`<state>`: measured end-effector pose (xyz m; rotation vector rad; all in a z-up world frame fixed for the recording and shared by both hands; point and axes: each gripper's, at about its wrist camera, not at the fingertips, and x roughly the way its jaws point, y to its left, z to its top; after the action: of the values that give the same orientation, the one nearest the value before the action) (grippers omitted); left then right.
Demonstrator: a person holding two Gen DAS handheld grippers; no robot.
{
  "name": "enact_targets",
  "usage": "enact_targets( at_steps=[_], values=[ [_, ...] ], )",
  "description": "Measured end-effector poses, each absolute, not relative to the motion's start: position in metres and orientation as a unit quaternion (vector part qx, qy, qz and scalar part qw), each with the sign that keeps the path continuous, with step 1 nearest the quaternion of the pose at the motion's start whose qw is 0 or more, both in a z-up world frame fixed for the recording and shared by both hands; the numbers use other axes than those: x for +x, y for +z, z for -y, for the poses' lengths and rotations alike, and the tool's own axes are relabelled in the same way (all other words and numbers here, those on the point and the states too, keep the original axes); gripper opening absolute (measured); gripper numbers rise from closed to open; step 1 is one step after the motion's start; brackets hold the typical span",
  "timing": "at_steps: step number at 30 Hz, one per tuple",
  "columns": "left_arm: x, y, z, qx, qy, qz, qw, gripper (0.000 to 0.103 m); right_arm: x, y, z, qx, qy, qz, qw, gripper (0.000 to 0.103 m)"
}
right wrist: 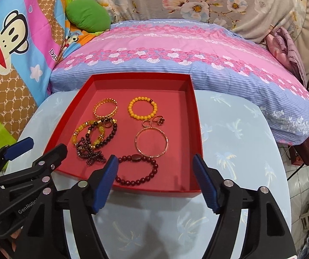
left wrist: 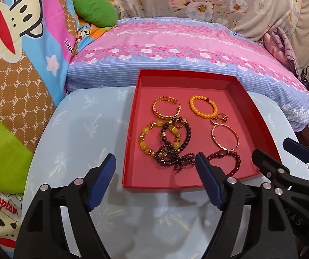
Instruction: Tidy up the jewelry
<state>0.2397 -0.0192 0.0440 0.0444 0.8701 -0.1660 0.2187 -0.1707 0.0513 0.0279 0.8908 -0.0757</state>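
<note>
Both the left gripper (left wrist: pixel 155 161) and right gripper (right wrist: pixel 155 161) hung spread and empty above the near edge of the red tray (right wrist: pixel 198 129), where the jewelry lay. The right gripper's left finger (right wrist: pixel 104 183) hid part of the dark red bead bracelet (right wrist: pixel 141 180); the tangled dark beads (left wrist: pixel 171 157) were hard to separate.

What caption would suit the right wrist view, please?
Open right tool poised before a red tray of bracelets, dark red bead bracelet nearest.
</note>
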Motion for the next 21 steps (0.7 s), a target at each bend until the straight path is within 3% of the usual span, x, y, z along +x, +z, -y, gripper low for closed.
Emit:
enact_targets(
  at_steps=[7, 21],
  values=[
    [0.229, 0.04, 0.011, 0.019, -0.067, -0.426, 0.902, 0.085, 0.204, 0.048, 0.169, -0.005, -0.047, -0.429, 0.902, 0.084],
    [0.207, 0.031, 0.008, 0.024, -0.066, -0.435, 0.898, 0.088, 0.182, 0.035, 0.172, -0.003, -0.047, -0.44, 0.897, 0.086]
  ],
)
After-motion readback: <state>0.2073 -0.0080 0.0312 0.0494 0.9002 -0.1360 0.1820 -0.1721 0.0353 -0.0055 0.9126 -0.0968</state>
